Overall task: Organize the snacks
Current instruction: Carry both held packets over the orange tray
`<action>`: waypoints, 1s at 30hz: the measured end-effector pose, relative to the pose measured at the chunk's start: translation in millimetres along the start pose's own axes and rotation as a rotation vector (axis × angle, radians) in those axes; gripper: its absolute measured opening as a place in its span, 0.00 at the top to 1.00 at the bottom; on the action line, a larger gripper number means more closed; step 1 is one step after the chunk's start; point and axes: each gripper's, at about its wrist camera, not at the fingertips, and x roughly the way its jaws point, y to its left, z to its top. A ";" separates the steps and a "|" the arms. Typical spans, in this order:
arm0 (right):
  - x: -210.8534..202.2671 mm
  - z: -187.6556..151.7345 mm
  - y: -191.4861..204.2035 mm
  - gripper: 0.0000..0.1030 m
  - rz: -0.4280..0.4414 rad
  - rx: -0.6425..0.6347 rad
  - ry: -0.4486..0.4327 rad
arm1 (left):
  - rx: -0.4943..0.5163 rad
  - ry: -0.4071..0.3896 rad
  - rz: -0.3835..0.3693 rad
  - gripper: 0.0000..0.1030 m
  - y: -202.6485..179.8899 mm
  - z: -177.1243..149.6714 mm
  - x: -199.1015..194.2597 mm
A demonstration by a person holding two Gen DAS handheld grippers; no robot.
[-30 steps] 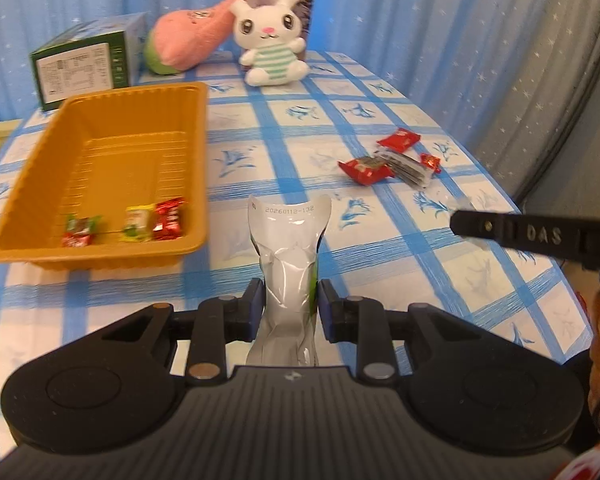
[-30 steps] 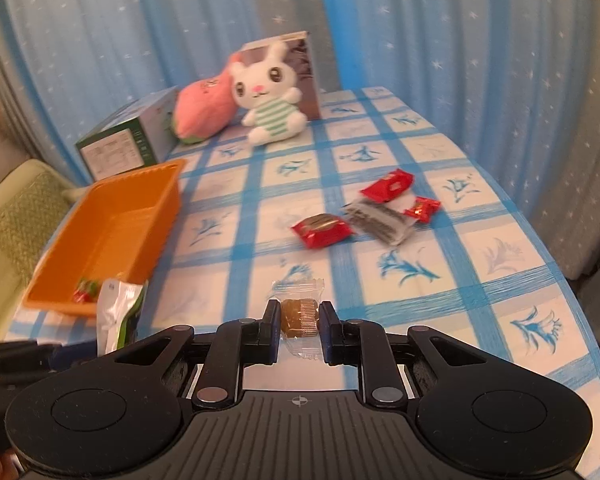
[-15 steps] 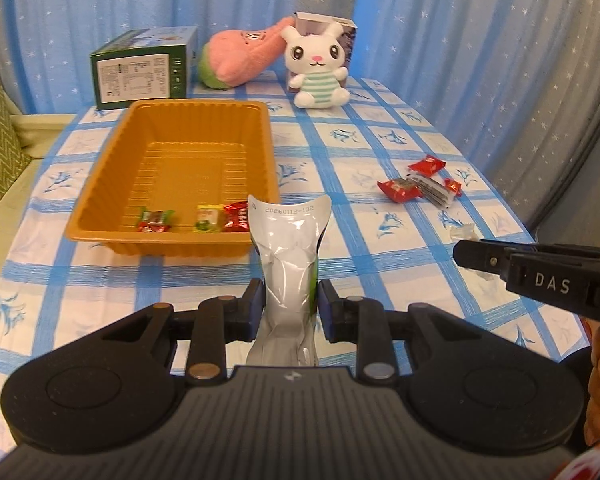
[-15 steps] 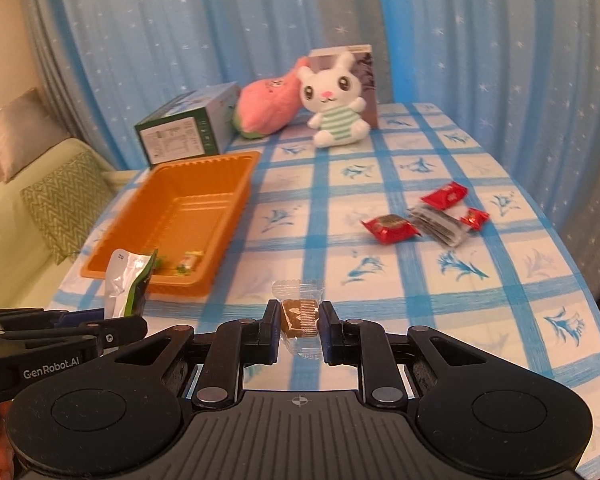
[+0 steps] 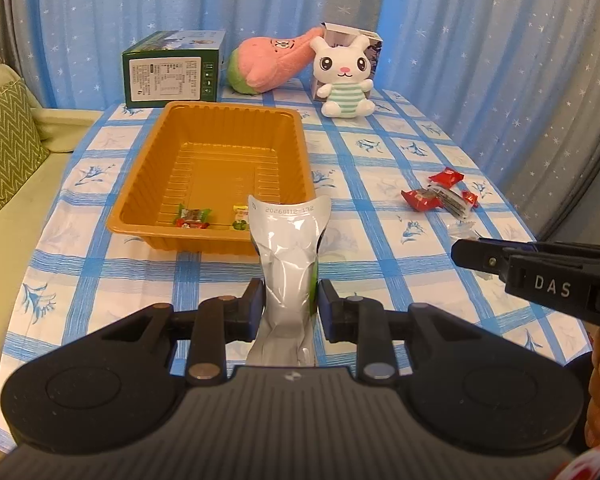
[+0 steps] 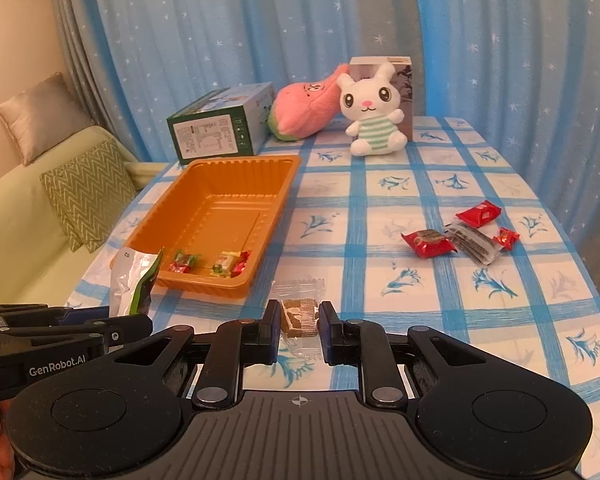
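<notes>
My left gripper (image 5: 291, 307) is shut on a silver snack pouch (image 5: 288, 256) that stands upright between its pads, in front of the near end of the orange tray (image 5: 224, 118). My right gripper (image 6: 299, 326) is shut on a clear-wrapped brown biscuit (image 6: 299, 310), held above the table to the right of the tray (image 6: 236, 162). Several small wrapped candies (image 6: 210, 262) lie in the tray's near end. A cluster of red and dark snack packets (image 6: 466, 234) lies on the tablecloth at the right. The left gripper with its pouch (image 6: 134, 280) shows at the right wrist view's lower left.
A green box (image 5: 174, 68), a pink plush (image 5: 274, 62) and a white bunny plush (image 5: 346, 78) before a small box stand along the table's far edge. A sofa with cushions (image 6: 88, 196) lies left of the table. Blue curtains hang behind. The right gripper's arm (image 5: 540, 270) crosses the left wrist view.
Both grippers have pulled back and risen, each keeping its snack; the tray and table look farther away and more of the sofa shows.
</notes>
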 end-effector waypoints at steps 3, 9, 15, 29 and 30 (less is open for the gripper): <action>3.6 1.0 4.2 0.81 0.007 -0.011 0.003 | -0.008 -0.003 0.004 0.75 4.9 0.7 -1.4; 12.6 4.0 13.9 0.81 0.023 -0.036 0.011 | -0.021 -0.009 0.018 0.75 15.0 4.9 -2.6; 22.5 9.4 26.2 0.81 0.047 -0.055 0.016 | -0.025 -0.015 0.035 0.75 27.1 10.7 -4.2; 53.7 29.0 51.5 0.81 0.089 -0.091 0.025 | -0.012 -0.013 0.068 0.75 55.9 30.9 4.5; 56.2 30.2 52.7 0.81 0.091 -0.094 0.027 | -0.010 -0.014 0.072 0.75 57.6 32.1 4.8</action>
